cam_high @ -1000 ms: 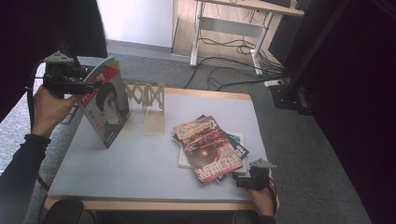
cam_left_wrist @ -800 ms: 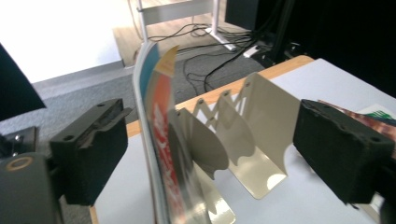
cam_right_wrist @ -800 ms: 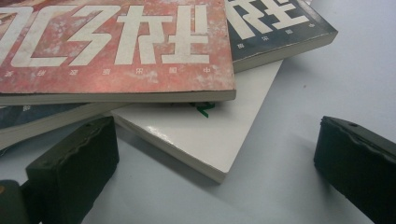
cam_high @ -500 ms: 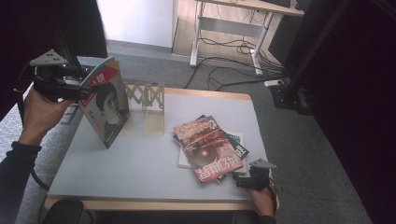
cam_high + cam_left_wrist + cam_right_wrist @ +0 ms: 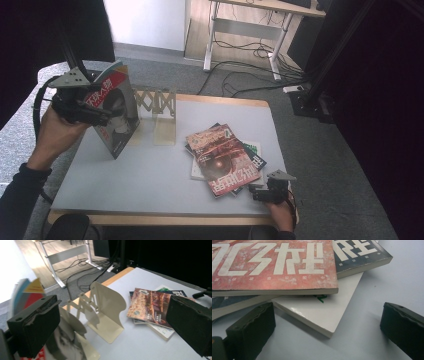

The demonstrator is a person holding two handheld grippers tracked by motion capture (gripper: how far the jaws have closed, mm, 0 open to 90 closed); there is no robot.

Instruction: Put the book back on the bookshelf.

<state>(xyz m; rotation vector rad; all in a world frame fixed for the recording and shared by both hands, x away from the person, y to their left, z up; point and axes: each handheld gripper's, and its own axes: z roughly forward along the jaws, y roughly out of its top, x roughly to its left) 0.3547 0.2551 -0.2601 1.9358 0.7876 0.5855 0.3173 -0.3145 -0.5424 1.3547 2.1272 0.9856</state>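
On the left of the surface [image 5: 165, 175] a magazine [image 5: 116, 117] with a red-and-white cover stands upright, leaning against the left end of the cream expanding bookend rack [image 5: 159, 115]. The left gripper [image 5: 97, 114] hovers just in front of that magazine, held in the person's left hand [image 5: 55, 132]; its fingers [image 5: 33, 327] have just been opening and now stand wide apart — released, with nothing pressed between them. In the left gripper view the magazine's edge [image 5: 25, 295] sits behind the left-hand finger, slightly blurred, and the rack's curved end plate [image 5: 107, 305] rises between the two fingers farther off. Whether the finger touches the cover I cannot tell.

Toward the right of the surface lies a loose pile of books [image 5: 225, 157], fanned out flat: a reddish-brown one with large white characters [image 5: 222, 160] on top, a dark one [image 5: 252, 162] under it and a white one [image 5: 319, 312] at the bottom. The right gripper [image 5: 260, 192] rests low at the near right corner of the surface, just beside the pile's near edge. In the right gripper view its fingers [image 5: 252, 330] are spread wide and hold nothing — the white book's corner points into the gap between them, and the pads are apart from it on both sides
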